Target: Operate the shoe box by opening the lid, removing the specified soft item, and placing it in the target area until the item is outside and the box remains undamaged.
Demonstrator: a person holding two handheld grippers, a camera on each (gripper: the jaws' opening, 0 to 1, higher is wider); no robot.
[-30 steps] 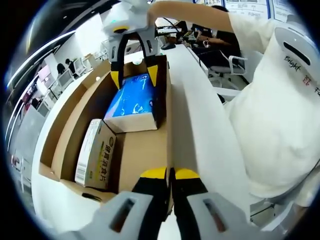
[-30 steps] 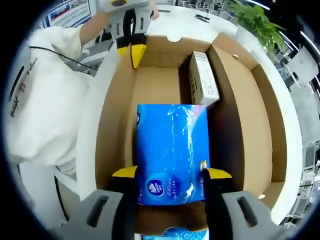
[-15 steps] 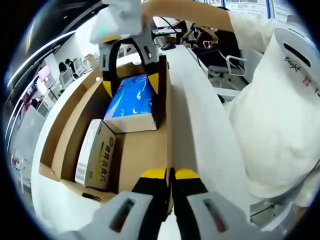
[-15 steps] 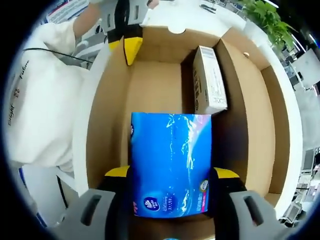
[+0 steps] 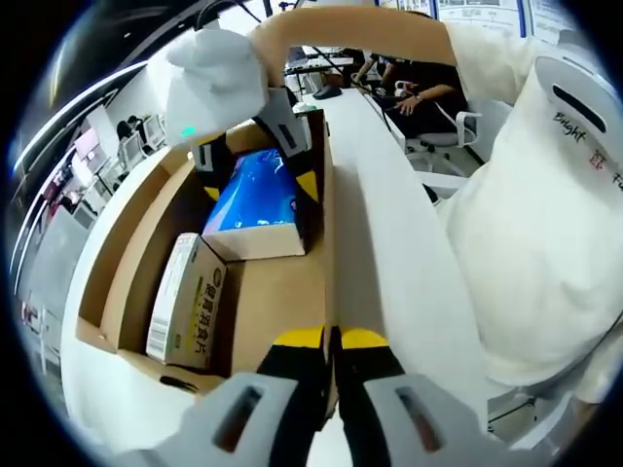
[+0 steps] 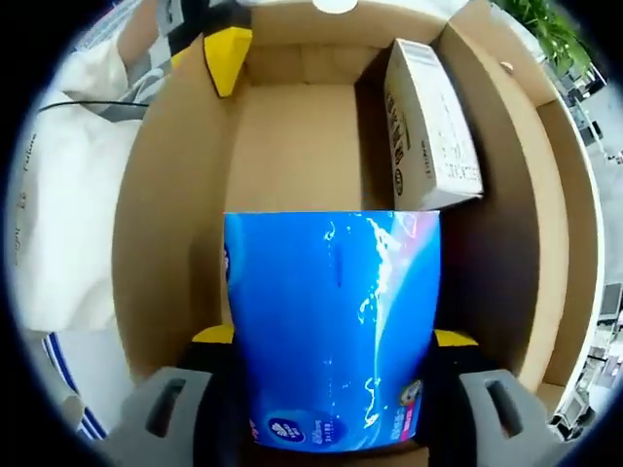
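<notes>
An open cardboard shoe box (image 6: pixel 175 195) sits on a white table (image 5: pixel 389 214), lid already back. Inside lie a blue soft tissue pack (image 6: pixel 331 321) and, beside it, a small printed carton (image 6: pixel 428 126). Over the last second the right gripper (image 6: pixel 331 350) has dropped lower into the box: in the right gripper view the pack has grown to fill the frame btwn its two yellow-tipped jaws, which stand apart on either side of it. In the left gripper view that same gripper (image 5: pixel 255 175) now straddles the pack's far end, whereas a second ago it hovered above. Whether the pads already touch the wrapper is hard to tell; prob. not yet squeezing. The left gripper (image 5: pixel 329 341) hasn't moved; its jaws are together, seemingly pinching the box's near wall to steady it. So the grasp looks imminent, w/ the pack still inside the box and nothing lifted out yet.
</notes>
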